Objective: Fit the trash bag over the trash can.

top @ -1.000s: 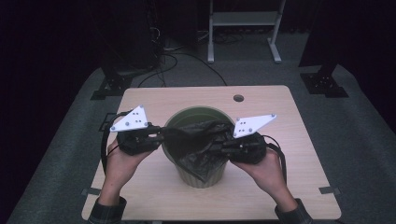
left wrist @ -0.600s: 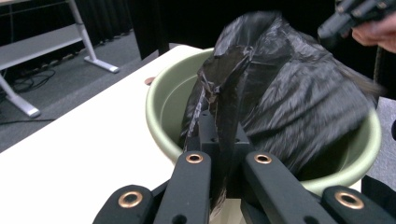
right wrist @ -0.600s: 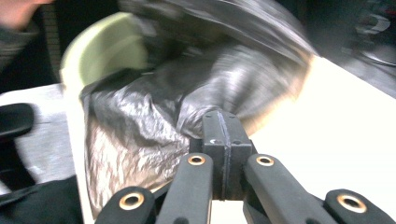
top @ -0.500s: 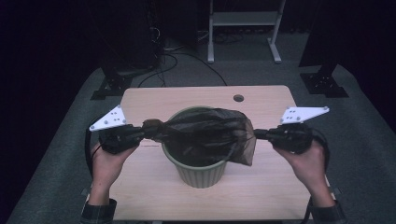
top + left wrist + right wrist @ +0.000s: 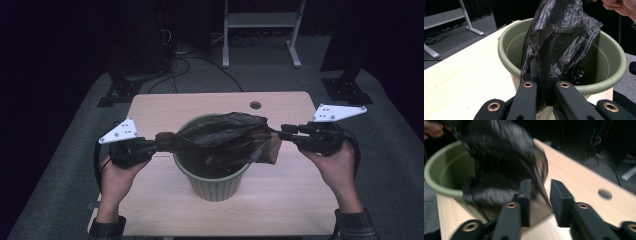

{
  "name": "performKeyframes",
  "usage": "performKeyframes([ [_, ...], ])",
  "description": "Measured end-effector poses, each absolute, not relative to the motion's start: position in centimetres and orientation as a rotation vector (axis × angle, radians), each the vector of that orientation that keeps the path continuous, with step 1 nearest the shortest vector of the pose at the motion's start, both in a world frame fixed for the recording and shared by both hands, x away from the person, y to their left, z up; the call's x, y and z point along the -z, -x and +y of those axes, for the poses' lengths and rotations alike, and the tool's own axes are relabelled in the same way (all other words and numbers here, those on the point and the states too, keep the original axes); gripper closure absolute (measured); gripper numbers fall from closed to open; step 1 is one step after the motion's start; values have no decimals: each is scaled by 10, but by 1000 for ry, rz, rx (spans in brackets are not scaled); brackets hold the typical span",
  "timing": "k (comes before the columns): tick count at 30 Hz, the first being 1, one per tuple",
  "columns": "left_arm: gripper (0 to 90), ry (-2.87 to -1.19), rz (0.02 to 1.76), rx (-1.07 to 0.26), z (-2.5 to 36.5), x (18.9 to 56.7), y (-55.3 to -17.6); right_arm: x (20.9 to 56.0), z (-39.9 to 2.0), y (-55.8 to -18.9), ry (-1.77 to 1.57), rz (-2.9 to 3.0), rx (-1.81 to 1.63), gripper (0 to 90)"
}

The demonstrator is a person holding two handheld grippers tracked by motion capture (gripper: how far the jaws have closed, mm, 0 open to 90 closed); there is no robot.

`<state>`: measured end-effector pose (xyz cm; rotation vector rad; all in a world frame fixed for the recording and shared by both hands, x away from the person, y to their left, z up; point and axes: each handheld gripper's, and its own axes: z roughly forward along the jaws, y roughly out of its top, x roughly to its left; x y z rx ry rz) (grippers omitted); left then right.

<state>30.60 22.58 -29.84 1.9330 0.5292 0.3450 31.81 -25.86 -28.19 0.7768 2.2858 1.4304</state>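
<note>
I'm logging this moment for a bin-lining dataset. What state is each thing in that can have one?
Thin black plastic bag: crumpled, stretched over the bin's mouth between both grippers, not yet lining it.
Round olive-green plastic bin: upright on the table, unlined.
Left gripper: shut on the bag's edge.
Right gripper: jaws have just been opening; a gap shows between them, with the bag's edge lying against one jaw.

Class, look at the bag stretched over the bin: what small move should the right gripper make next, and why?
Probably close the right gripper on the bag again. Its jaws have just been opening and now stand apart, with the bag's edge lying loose between them, while the left gripper pinches its end over the bin.
</note>
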Motion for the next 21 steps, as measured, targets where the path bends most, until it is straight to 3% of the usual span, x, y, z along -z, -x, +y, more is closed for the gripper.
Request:
performKeyframes([
  [3,898,-1932,529,-341,226,299,-306,273,-252,-322,-729,2229,-1473,604],
  [11,897,-1935,525,-333,229,299,-308,279,-229,-358,-673,2308,-1515,557],
  [12,897,-1935,519,-331,229,298,-308,280,-224,-360,-675,2315,-1500,576],
  [13,890,-1937,515,-329,229,298,-308,281,-221,-363,-669,2332,-1503,693],
  [14,879,-1938,515,-329,228,298,-307,282,-217,-366,-650,2348,-1518,733],
  [16,782,-1936,500,-343,226,297,-306,281,-212,-369,-645,2360,-1548,869],
  [21,482,-1927,472,-405,221,282,-302,272,-195,-373,-607,2383,-1560,899],
])
